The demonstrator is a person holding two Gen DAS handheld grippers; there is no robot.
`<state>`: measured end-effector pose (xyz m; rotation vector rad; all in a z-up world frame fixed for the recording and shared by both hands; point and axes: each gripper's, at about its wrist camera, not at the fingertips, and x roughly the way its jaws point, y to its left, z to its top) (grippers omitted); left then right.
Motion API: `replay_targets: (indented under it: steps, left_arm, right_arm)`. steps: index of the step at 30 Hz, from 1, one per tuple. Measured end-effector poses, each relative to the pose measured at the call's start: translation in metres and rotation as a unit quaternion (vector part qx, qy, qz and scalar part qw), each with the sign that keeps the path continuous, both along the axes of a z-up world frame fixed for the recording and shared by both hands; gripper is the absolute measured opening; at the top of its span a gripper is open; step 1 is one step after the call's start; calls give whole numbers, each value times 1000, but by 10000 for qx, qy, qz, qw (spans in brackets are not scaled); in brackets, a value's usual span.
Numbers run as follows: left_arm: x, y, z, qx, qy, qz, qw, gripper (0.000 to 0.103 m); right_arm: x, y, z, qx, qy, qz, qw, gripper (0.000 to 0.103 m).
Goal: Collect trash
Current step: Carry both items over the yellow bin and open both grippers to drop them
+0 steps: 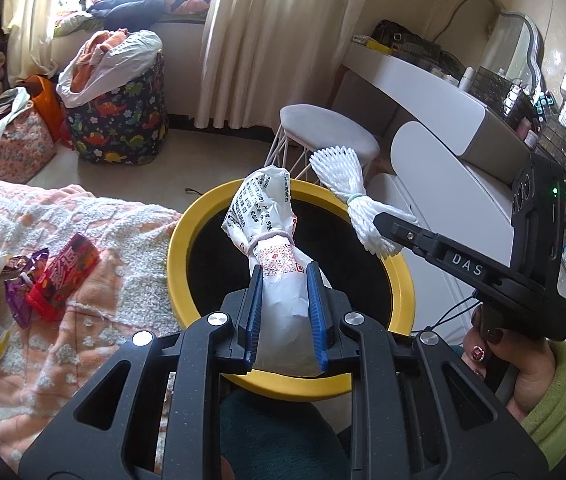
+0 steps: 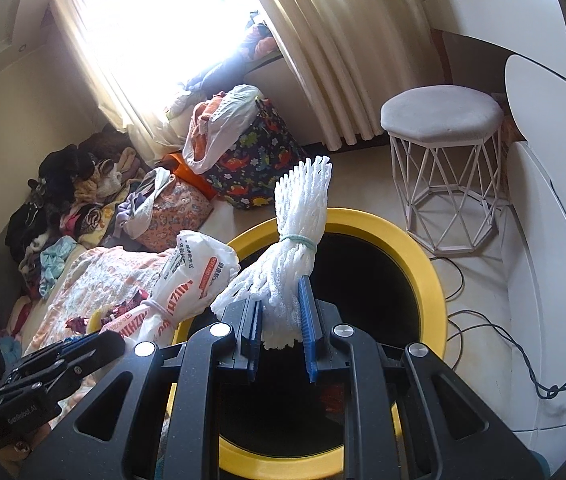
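Note:
A yellow-rimmed black trash bin (image 1: 187, 224) stands on the floor by the bed; it also shows in the right wrist view (image 2: 423, 252). My left gripper (image 1: 285, 276) is shut on a tied white printed plastic bag (image 1: 261, 208) and holds it above the bin's opening. My right gripper (image 2: 281, 300) is shut on a bundle of white foam fruit netting (image 2: 303, 208) tied with a green band, also above the bin. The netting (image 1: 339, 168) and right gripper (image 1: 393, 224) show in the left wrist view; the bag (image 2: 191, 272) shows left in the right wrist view.
Snack wrappers, a red packet (image 1: 63, 276) among them, lie on the peach blanket (image 1: 83, 220) at left. A white wire stool (image 2: 443, 160) stands beyond the bin, a white dressing table (image 1: 435, 100) at right. Cables (image 2: 523, 360) trail on the floor. Bags of clothes (image 1: 119, 100) sit by the curtain.

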<state>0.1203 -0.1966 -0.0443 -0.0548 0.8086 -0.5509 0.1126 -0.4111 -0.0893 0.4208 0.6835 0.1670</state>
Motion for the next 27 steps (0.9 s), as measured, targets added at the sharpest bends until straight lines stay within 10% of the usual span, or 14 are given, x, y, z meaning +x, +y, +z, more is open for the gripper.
replay_targets:
  steps: [16,27]
  left_arm:
    - [13,-17,-23,216,152,-93,9996,16]
    - [9,4,-15,230,-118,509,9984,92]
  right_arm:
    - [6,-7,-13,31,288,-93,9995,19]
    - [3,-4,-12,-81,234,-217,9995,47]
